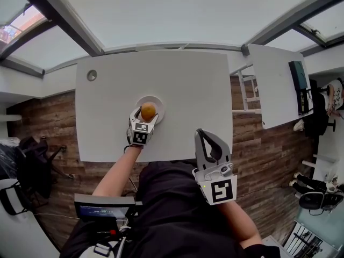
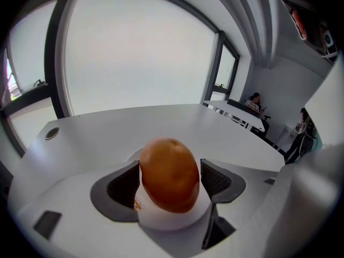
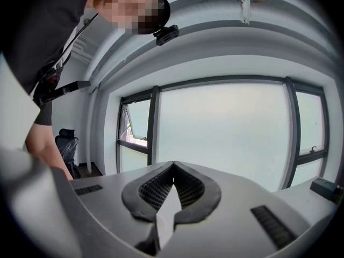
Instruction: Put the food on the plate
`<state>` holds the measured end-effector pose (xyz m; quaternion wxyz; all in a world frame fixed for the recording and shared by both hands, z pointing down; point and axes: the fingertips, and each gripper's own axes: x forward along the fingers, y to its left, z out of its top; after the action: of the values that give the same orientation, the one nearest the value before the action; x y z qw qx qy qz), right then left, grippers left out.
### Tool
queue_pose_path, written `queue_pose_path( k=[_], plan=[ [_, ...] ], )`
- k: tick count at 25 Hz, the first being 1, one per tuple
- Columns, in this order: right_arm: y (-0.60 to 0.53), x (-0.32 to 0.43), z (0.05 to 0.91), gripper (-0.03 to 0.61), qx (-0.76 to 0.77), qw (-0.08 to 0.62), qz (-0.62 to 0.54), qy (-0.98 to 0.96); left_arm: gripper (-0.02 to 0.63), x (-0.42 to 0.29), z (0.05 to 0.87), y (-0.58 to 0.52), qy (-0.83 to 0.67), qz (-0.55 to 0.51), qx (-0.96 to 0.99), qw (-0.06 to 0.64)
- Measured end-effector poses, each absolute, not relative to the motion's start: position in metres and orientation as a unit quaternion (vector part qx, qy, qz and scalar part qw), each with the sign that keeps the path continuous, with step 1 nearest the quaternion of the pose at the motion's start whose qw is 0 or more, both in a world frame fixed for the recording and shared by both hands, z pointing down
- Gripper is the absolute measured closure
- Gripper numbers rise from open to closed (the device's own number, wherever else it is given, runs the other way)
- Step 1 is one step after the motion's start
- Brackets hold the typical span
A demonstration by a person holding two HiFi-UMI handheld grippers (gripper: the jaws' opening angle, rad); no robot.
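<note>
A round orange-brown piece of food [image 1: 148, 111] sits between the fingers of my left gripper [image 1: 148, 117], right over the small white plate [image 1: 158, 103] in the middle of the white table. In the left gripper view the food [image 2: 169, 173] fills the gap between the two dark pads [image 2: 219, 180], which press its sides, and the plate rim [image 2: 132, 155] shows just behind. Whether the food rests on the plate is hidden. My right gripper [image 1: 201, 134] is held back near the person's body, off the table edge, its jaws shut on nothing [image 3: 173, 166].
The white table [image 1: 188, 85] has a round cable grommet [image 1: 92, 75] at its far left corner. A second white table [image 1: 274, 85] with a dark device [image 1: 298, 74] stands to the right. A screen [image 1: 105, 206] sits at lower left, above the wooden floor.
</note>
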<state>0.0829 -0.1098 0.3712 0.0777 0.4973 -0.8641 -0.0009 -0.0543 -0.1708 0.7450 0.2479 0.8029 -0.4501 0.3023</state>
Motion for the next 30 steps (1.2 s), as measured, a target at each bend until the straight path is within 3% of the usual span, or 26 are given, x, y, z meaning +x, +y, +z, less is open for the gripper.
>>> queue_pose_path(
  k=[30],
  plan=[
    [-0.101, 0.07, 0.366, 0.574, 0.476, 0.066, -0.003, -0.877, 0.276, -0.057, 0.703, -0.164, -0.464, 0.277, 0.807, 0.238]
  ],
)
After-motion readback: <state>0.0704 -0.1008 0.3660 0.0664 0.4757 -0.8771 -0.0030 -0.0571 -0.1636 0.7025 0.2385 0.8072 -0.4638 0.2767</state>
